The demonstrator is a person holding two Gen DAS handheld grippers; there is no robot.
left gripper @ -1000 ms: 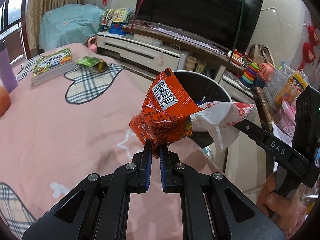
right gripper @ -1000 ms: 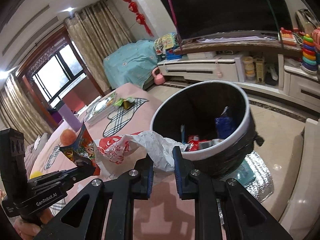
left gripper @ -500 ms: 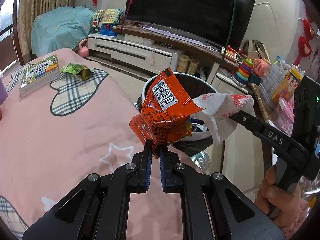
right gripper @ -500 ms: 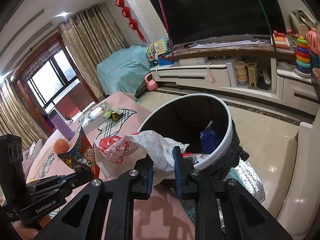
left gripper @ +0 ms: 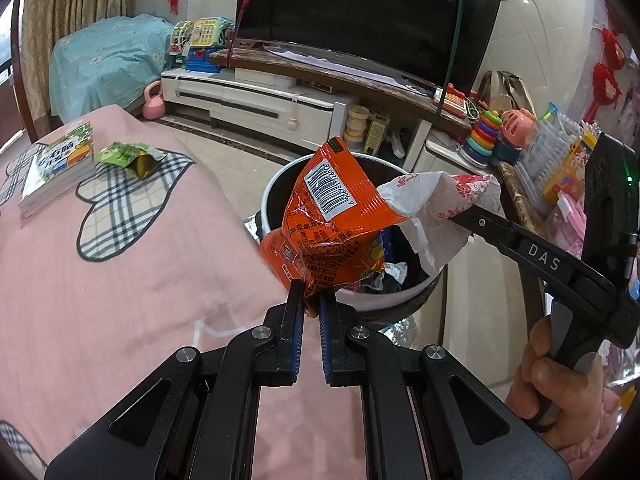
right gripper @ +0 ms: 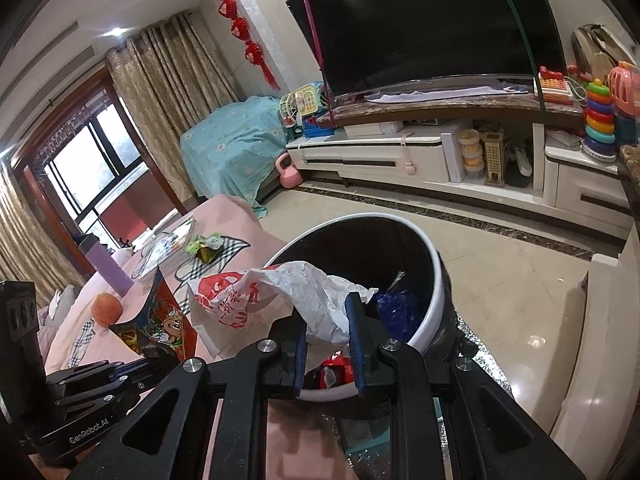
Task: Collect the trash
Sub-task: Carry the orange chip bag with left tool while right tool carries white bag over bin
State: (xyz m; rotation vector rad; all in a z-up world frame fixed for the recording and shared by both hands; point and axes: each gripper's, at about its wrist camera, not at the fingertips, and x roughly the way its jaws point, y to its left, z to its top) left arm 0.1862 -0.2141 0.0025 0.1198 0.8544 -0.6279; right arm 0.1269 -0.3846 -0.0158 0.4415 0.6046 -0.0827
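Two claws tilted down over bin [left gripper: 420, 300] — left claw [left gripper: 311, 307] pinching orange wrapper [left gripper: 332, 224] | right claw [right gripper: 327, 325] pinching white bag [right gripper: 280, 292]

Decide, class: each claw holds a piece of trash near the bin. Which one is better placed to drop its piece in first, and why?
Probably the right claw: its white paper bag already hangs over the trash bin. The left claw grips the orange snack bag nearer the pink tablecloth, short of the rim.

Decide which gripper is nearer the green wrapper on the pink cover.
Left. The left gripper is over the cover's edge, on the green wrapper's side; the right gripper is over the bin, farther off.
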